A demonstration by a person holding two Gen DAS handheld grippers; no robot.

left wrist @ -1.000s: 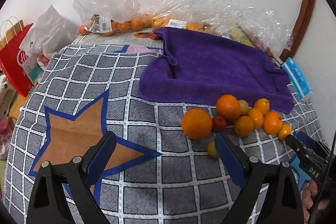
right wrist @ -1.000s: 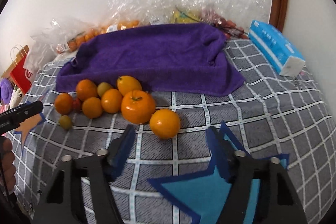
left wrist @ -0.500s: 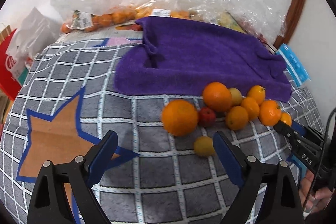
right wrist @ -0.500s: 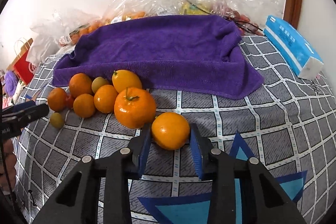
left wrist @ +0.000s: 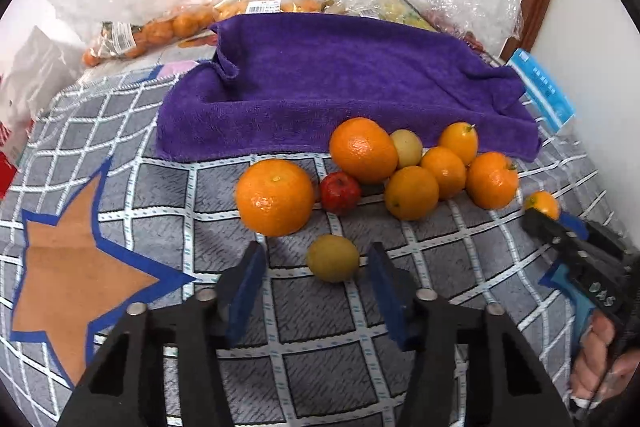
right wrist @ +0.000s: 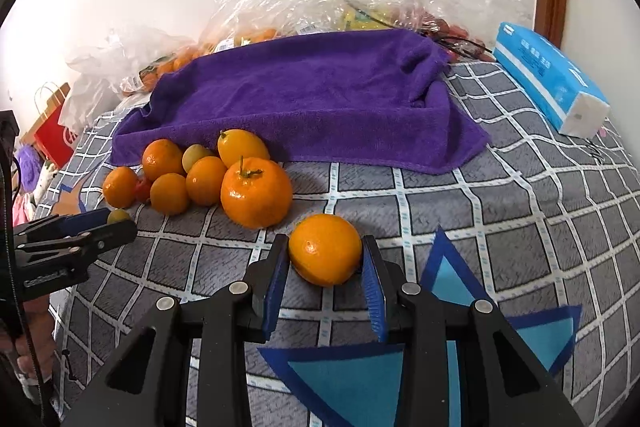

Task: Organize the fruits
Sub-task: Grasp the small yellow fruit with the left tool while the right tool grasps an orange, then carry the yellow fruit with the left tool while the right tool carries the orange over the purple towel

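Several oranges and small fruits (left wrist: 412,167) lie in a cluster on the grey checked cloth in front of a purple towel (left wrist: 340,83). My left gripper (left wrist: 316,265) is open, its fingers either side of a small yellow-green fruit (left wrist: 333,258) without touching it. A big orange (left wrist: 275,197) and a small red fruit (left wrist: 340,193) lie just beyond. My right gripper (right wrist: 325,255) is shut on a small orange (right wrist: 325,249) resting on the cloth. A large stemmed orange (right wrist: 256,193) sits just behind it, with the cluster (right wrist: 188,175) to its left.
Clear plastic bags of fruit (left wrist: 160,27) lie behind the towel against the wall. A blue tissue pack (right wrist: 552,83) lies at the right. An orange star patch (left wrist: 76,267) is at the left, a blue star patch (right wrist: 440,347) under my right gripper. A red paper bag (right wrist: 52,135) stands far left.
My left gripper moved forward and right and narrowed around the yellow-green fruit. My right gripper advanced and closed from wide open onto the small orange.
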